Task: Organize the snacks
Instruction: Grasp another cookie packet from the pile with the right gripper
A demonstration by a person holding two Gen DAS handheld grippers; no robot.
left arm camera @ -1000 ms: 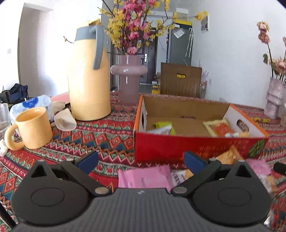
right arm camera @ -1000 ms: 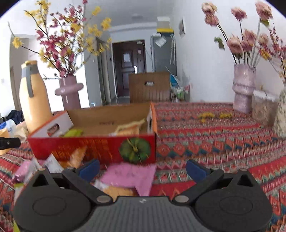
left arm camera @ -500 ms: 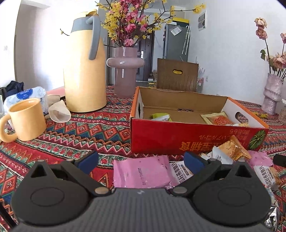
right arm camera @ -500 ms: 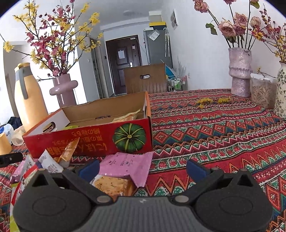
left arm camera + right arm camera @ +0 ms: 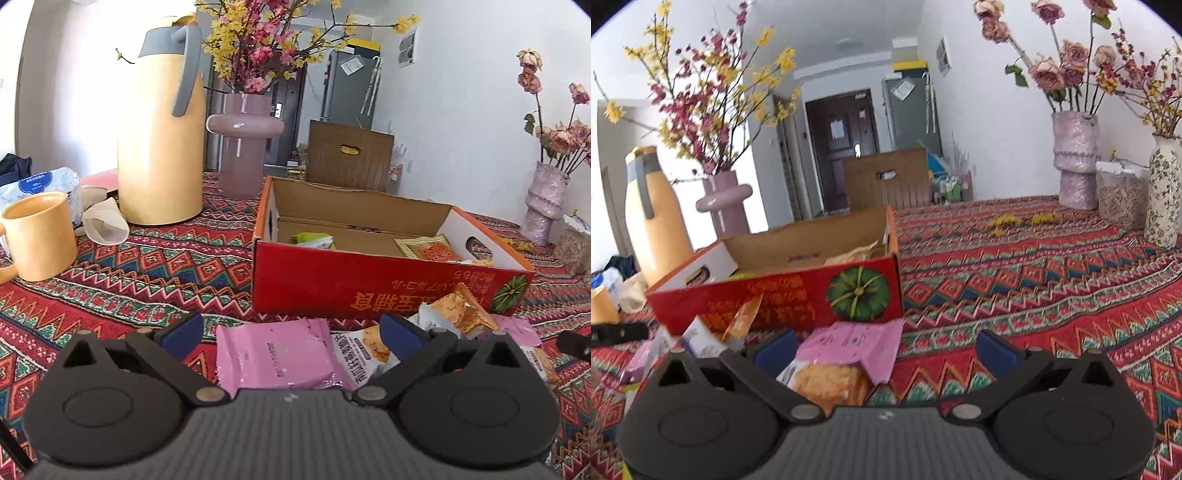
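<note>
On the left of the patterned red woven cloth covering the surface [image 5: 155, 269] stand a yellow ceramic mug [image 5: 37, 236] and a tall yellow thermos jug with a grey handle [image 5: 162, 136], with a pink glass vase of blossom branches [image 5: 243, 147] just to the right. The left gripper [image 5: 291, 330] hangs low over the cloth, its blue-padded fingers [image 5: 183, 330] spread wide and holding nothing. Between them lies a flat pink foil snack packet [image 5: 277, 354], its long axis running roughly left to right, printed face up. Touching its right edge is a white-and-orange snack packet [image 5: 364, 354], then a tilted orange crinkled packet [image 5: 461, 314] leaning toward the red cardboard box with the pumpkin picture [image 5: 369, 284], open-topped, its long side facing the camera (a green packet and an orange one already lie inside). The right gripper [image 5: 886, 349] is likewise spread open and empty, hovering over a second pink snack packet [image 5: 857, 343] that overlaps a golden-brown packet [image 5: 831, 382], just before the box's pumpkin corner.
</note>
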